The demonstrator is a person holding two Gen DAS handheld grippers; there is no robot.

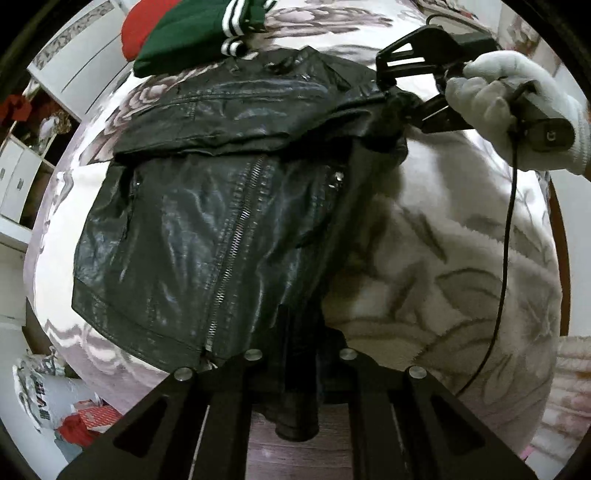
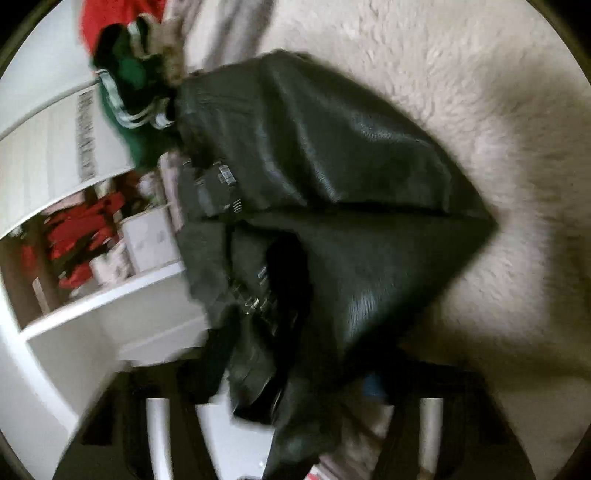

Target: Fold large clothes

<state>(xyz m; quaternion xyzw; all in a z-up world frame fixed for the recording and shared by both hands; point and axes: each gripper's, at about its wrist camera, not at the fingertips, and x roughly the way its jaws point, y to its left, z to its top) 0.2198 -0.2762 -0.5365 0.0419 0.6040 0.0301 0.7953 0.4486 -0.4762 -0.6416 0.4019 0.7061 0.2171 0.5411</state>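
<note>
Two grippers work on one black leather jacket [image 1: 207,221] that lies spread on a bed covered with a pale fluffy blanket [image 1: 461,280] bearing a grey flower pattern. In the left wrist view the jacket lies front up, its metal zipper [image 1: 236,236] running diagonally down the middle, and one sleeve is folded across the upper chest. The left gripper [image 1: 297,398] points steeply down at the near hem, its jaws closed together on a bunched fold of the black leather at the bottom edge, which hangs over the side of the bed above a wooden floor [image 1: 332,454].

The right gripper [image 1: 397,96] sits at the far right corner of the jacket, held by a hand in a white glove [image 1: 517,107], with a black cable [image 1: 506,258] trailing down from it. Its jaws are clamped on a gathered bit of the jacket near the shoulder. The right wrist view is blurred; there the jacket [image 2: 332,206] fills the middle and dark leather runs down between the jaws, though how they press cannot be made out in that view.

Beyond the collar lie a green garment with white stripes [image 1: 199,33] and a red one [image 1: 142,26], touching the jacket's top edge. White cupboards [image 1: 14,177] stand to the left of the bed.
</note>
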